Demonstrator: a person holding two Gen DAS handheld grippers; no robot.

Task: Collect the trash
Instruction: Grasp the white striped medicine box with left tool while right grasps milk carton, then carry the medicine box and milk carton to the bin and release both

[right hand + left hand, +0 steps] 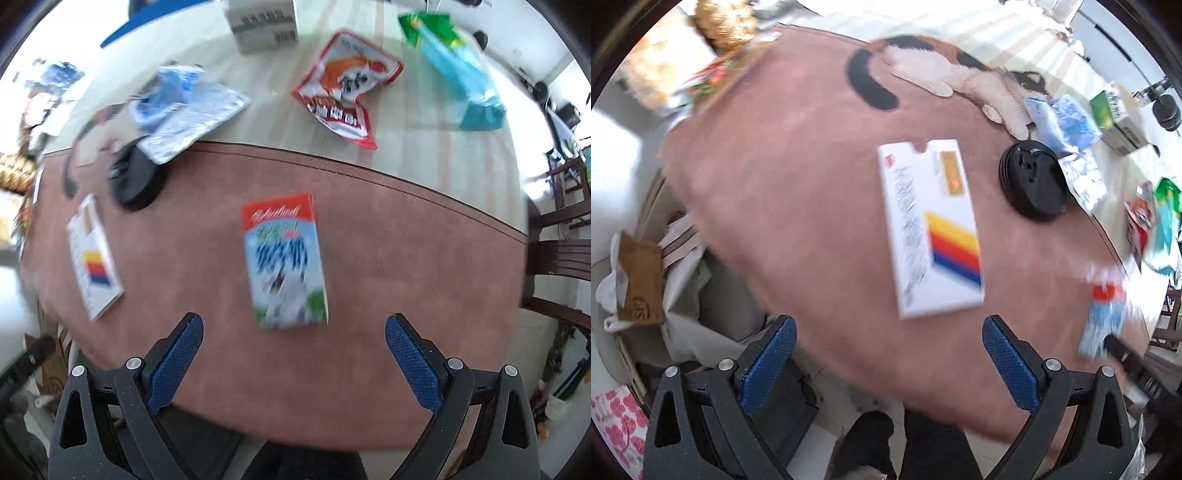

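While the left gripper (888, 354) hovers with its jaws spread wide and nothing between them, its wrist view shows a white box with yellow, red and blue stripes (931, 229) lying flat on the brown mat (775, 184) just ahead of the blue pads. Beyond the box sits a round black lid (1032, 181), touching a crumpled silver and blue wrapper (1071, 147) at the mat's far edge. A calico cat figure (942, 70) lies along the mat's far side. At the right edge a blurred red and blue carton (1104, 317) rests on the mat. Left of the worktop (1123, 184), lower down, a bin (613, 332) holds paper and cardboard.

From the right wrist view, the right gripper (293, 352) also has its jaws released and empty. The red and blue carton (284, 262) lies flat on the mat (406, 258) directly ahead, close to the pads but apart from them. To the left lie the striped box (94, 258) and the black lid (135, 181). Past the mat, on the pale worktop (424, 147), are a red snack bag (343, 88), a green and teal bag (454, 66) and a grey carton (262, 22). Motion blur softens all printed lettering.
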